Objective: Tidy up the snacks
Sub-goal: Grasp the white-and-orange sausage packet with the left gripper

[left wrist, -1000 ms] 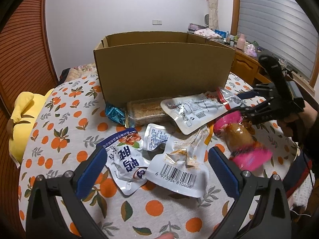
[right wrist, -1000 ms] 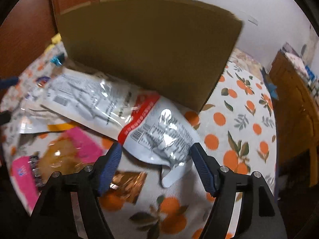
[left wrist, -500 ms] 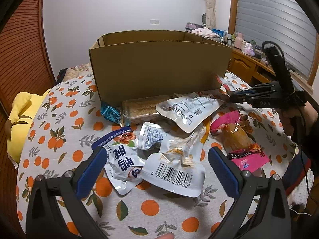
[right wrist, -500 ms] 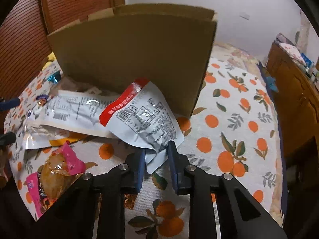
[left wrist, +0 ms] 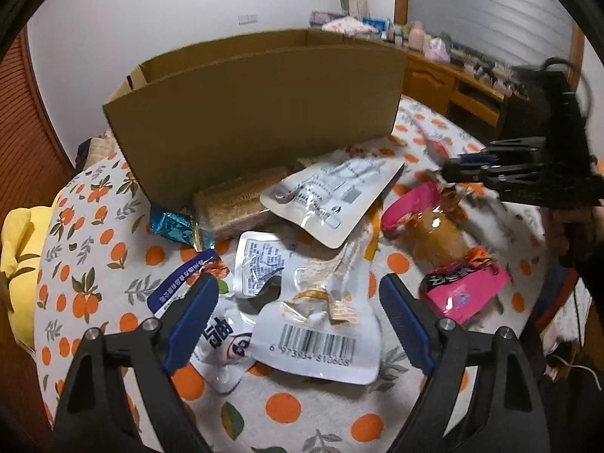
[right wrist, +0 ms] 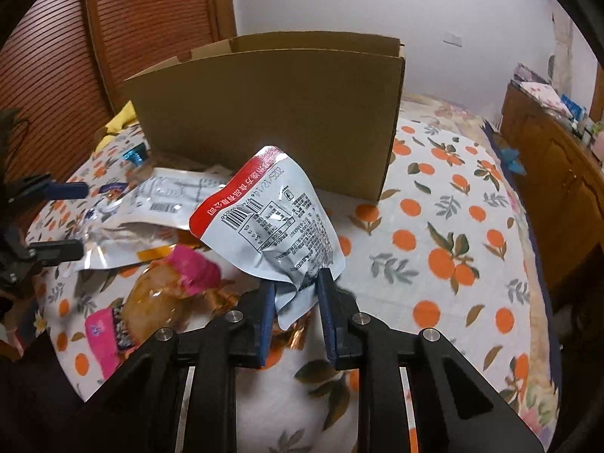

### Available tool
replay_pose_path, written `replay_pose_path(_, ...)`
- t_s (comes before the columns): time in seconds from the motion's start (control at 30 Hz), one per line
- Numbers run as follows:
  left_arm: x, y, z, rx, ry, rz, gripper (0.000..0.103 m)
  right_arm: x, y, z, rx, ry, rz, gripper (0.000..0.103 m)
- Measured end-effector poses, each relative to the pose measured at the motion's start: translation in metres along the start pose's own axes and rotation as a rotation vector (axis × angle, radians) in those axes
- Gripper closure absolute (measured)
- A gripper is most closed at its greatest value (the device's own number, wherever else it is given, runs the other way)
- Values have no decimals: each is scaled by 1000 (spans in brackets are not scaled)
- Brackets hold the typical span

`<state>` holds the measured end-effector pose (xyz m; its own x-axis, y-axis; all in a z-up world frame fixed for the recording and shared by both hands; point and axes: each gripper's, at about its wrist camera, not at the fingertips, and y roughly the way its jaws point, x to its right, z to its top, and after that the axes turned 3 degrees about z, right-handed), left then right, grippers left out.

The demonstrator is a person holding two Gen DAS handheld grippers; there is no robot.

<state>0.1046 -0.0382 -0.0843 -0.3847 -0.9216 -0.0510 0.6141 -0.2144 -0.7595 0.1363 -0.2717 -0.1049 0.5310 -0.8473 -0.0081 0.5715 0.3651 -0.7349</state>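
R gripper (right wrist: 293,304), wide a sec ago, now pinching red-topped silver pouch (right wrist: 270,219) & lifting it off tablecloth (right wrist: 445,234). L gripper (left wrist: 298,311) narrowing over barcode packet (left wrist: 321,336), not gripping.

A silver pouch with a red top (right wrist: 271,222) stands lifted by its bottom corner at 6 o'clock. Other snack packets (left wrist: 317,317) lie scattered before an open cardboard box (left wrist: 260,113) at 12 o'clock.

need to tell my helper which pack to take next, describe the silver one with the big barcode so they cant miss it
Start at the cardboard box on the orange-print cloth, then come to the pile's near edge. Between the closing left gripper lies the barcode pouch: silver-white, crumpled, and the only pack showing a large black barcode along its near edge.
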Motion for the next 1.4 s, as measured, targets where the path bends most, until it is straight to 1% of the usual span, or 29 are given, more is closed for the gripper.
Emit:
replay_pose_path(0.1,3,8,2,-24,24,1,16,-4,-4,-5,11,-4,-3,83)
replay_pose_path(0.17,6,10,4,-29,41,-3,20,-5,-7,-8,18,-2,-3,83)
replay_pose_path(0.23,9,11,6,-31,53,-17,32,-6,-10,-10,25,2,2,83)
replay_pose_path(0.27,11,11,8,-30,59,-22,34,-6,-11,-11,26,4,4,83)
replay_pose_path(0.33,14,13,11,-35,76,-27,44,-6,-12,-14,27,7,6,83)
replay_pose_path(0.37,16,15,12,-41,86,-28,45,-6,-12,-15,28,9,7,83)
replay_pose_path(0.47,21,23,15,-71,125,-21,46,-4,-11,-17,29,20,12,83)
replay_pose_path(0.5,24,25,16,-73,146,-3,45,-4,-10,-18,31,24,14,83)
replay_pose_path(0.53,26,27,17,-81,160,7,41,-3,-10,-19,33,30,16,83)
replay_pose_path(0.57,27,30,19,-99,172,11,40,-2,-10,-19,36,35,18,83)
replay_pose_path(0.6,29,34,20,-119,184,9,33,-1,-11,-20,40,42,19,83)
replay_pose_path(0.63,32,36,20,-124,199,15,31,-1,-11,-20,42,46,19,83)
replay_pose_path(0.7,38,41,19,-128,240,54,31,1,-11,-21,46,55,21,83)
replay_pose_path(0.77,38,42,21,-135,238,45,32,1,-12,-22,48,60,23,83)
replay_pose_path(0.8,37,42,22,-133,238,50,40,1,-12,-23,49,63,26,83)
replay_pose_path(0.83,37,41,23,-130,245,56,42,2,-12,-23,49,64,27,83)
replay_pose_path(0.93,38,40,21,-135,266,60,46,2,-13,-24,48,66,29,83)
replay_pose_path(1.0,36,35,20,-136,271,49,47,2,-13,-24,48,66,27,83)
replay_pose_path(1.13,27,22,15,-129,234,0,49,1,-13,-24,47,62,26,83)
replay_pose_path(1.23,21,15,8,-125,226,9,50,-2,-10,-23,42,56,27,83)
replay_pose_path(1.4,11,-7,-3,-86,197,-8,49,-10,-6,-21,35,41,33,83)
